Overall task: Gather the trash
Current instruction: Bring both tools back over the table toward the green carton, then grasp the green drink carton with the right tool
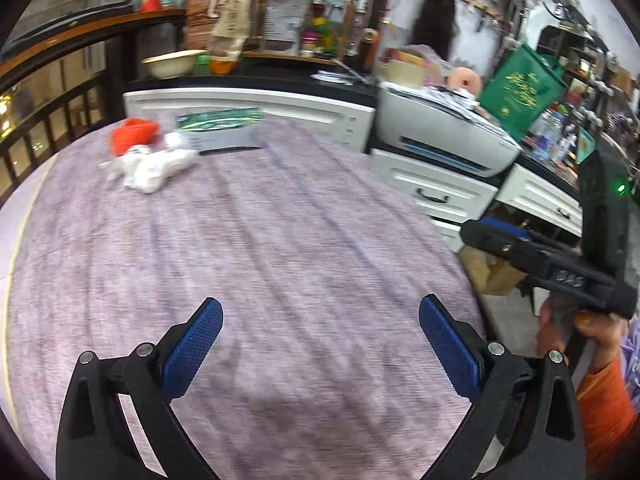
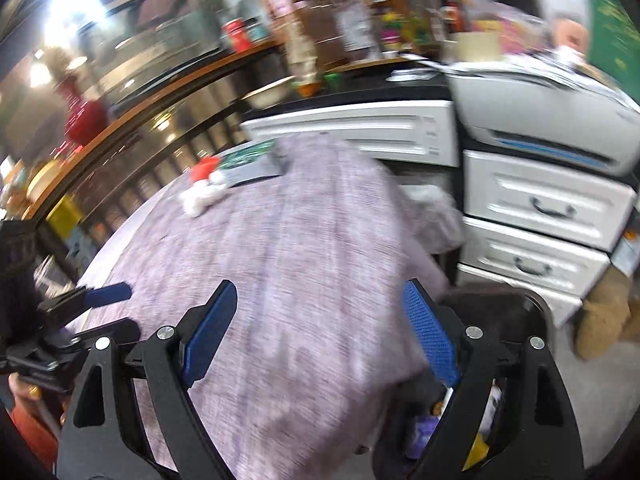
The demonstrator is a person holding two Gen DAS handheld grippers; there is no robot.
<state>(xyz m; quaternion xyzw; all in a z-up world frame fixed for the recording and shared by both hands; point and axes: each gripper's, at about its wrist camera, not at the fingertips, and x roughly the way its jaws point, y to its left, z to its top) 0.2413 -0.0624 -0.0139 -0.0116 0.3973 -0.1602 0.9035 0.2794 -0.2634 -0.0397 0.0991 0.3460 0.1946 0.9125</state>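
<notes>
Crumpled white tissues (image 1: pixel 154 166) lie at the far left of the purple-grey tablecloth (image 1: pixel 280 240), beside an orange-red wrapper (image 1: pixel 132 133) and a green-and-white box (image 1: pixel 222 130). My left gripper (image 1: pixel 320 332) is open and empty over the near part of the table. My right gripper (image 2: pixel 320 320) is open and empty over the table's right edge; it also shows in the left wrist view (image 1: pixel 500 240). The tissues (image 2: pixel 202 196), wrapper (image 2: pixel 204 168) and box (image 2: pixel 250 162) lie far ahead. A dark trash bin (image 2: pixel 520 312) with rubbish inside stands below the right finger.
White drawer cabinets (image 1: pixel 436 192) and a grey printer (image 1: pixel 444 132) stand past the table's right edge. A black counter with a bowl (image 1: pixel 172 63) and shelves is behind. A green bag (image 1: pixel 520 88) hangs at right. A railing runs along the left.
</notes>
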